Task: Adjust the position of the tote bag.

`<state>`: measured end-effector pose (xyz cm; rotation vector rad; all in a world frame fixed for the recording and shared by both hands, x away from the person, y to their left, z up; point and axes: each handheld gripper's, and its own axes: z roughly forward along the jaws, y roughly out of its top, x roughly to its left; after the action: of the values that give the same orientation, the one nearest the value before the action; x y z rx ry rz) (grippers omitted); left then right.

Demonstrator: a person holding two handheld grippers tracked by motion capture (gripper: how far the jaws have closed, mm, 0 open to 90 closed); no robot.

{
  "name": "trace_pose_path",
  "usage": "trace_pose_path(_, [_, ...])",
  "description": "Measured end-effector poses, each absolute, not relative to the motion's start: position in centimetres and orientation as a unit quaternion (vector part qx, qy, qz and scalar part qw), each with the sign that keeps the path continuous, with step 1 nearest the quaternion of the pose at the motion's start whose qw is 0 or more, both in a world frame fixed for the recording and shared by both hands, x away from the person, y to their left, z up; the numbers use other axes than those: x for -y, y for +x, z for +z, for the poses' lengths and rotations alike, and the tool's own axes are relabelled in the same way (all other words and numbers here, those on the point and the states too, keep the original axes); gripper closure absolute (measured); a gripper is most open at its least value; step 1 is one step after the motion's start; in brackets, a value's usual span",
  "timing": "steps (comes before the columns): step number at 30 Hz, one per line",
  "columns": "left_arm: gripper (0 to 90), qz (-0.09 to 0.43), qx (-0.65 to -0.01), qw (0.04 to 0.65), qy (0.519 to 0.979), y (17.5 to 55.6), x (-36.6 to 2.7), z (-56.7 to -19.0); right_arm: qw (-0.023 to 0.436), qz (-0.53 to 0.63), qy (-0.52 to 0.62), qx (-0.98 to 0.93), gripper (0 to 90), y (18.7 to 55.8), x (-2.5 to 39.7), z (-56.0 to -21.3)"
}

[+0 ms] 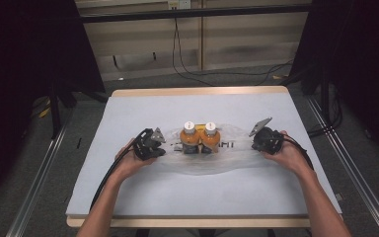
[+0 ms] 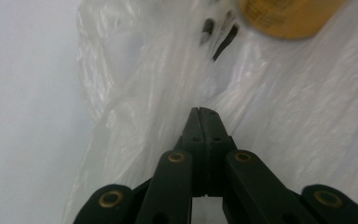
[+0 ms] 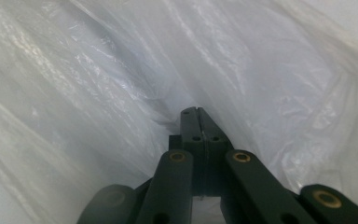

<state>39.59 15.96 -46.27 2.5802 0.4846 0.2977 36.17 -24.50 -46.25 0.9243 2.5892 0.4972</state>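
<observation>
Your left gripper (image 1: 150, 144) and right gripper (image 1: 266, 140) each have jaws pressed together on the bag's (image 1: 237, 148) opposite ends. Between them, 2 orange bottles (image 1: 200, 137) stand upright inside it, mid-table (image 1: 128, 108).

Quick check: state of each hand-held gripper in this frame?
Left hand-held gripper: shut on the plastic bag.
Right hand-held gripper: shut on the same bag's other end.

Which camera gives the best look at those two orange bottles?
The high view: both bottles stand side by side, caps and labels visible. The left gripper view catches one blurred orange edge; the right gripper view faces bag plastic.
</observation>
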Motion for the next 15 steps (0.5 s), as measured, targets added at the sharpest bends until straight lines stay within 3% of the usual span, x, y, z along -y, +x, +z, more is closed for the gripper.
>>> trace_pose_path(9, [90.0, 0.148, -0.163, 0.187, 0.957, 39.1, -16.7, -46.0, 0.169, 0.183, 0.313, -0.916, 90.0, 35.9, 24.0, -46.2])
trace_pose_path(15, [90.0, 0.133, -0.167, 0.176, 0.961, 39.0, -17.6, -45.8, 0.163, 0.178, 0.302, -0.922, 90.0, 35.6, 24.1, -46.1])
